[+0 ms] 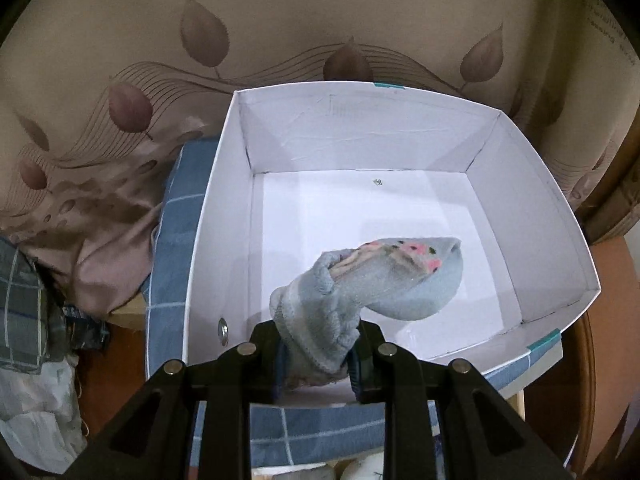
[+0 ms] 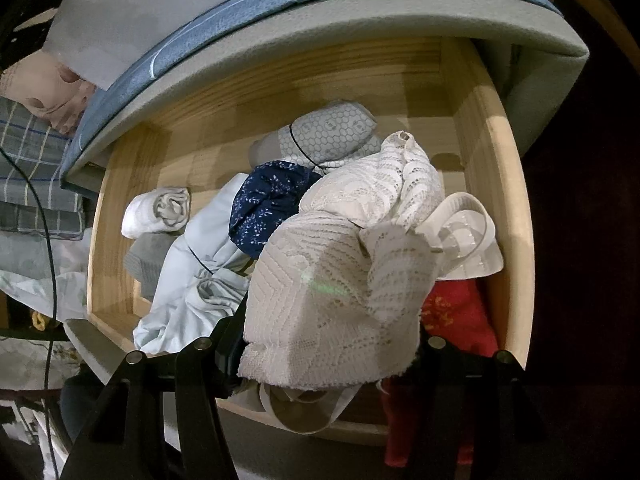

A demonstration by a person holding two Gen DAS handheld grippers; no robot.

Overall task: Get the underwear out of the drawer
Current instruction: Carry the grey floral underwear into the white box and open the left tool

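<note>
In the left wrist view my left gripper (image 1: 318, 354) is shut on a pale grey-blue sock (image 1: 360, 284) with pink spots. The sock hangs low inside an open white cardboard box (image 1: 216, 216), its toe end close to the box floor. In the right wrist view my right gripper (image 2: 326, 356) is shut on a white lace bra (image 2: 320, 280), whose cups and band fill the gap between the fingers. The bra is held above an open wooden drawer (image 2: 508, 200) holding a navy floral piece (image 2: 268, 200), a pale blue garment (image 2: 192, 276), rolled white socks (image 2: 160, 208) and a red item (image 2: 460, 312).
The white box rests on a blue checked cushion (image 1: 172, 232), with a beige leaf-print cloth (image 1: 120, 120) behind it. Crumpled clothes (image 1: 28, 312) lie left of the box. In the right wrist view the cushion (image 2: 280, 28) overhangs the drawer's back, and folded checked fabric (image 2: 32, 172) sits at the left.
</note>
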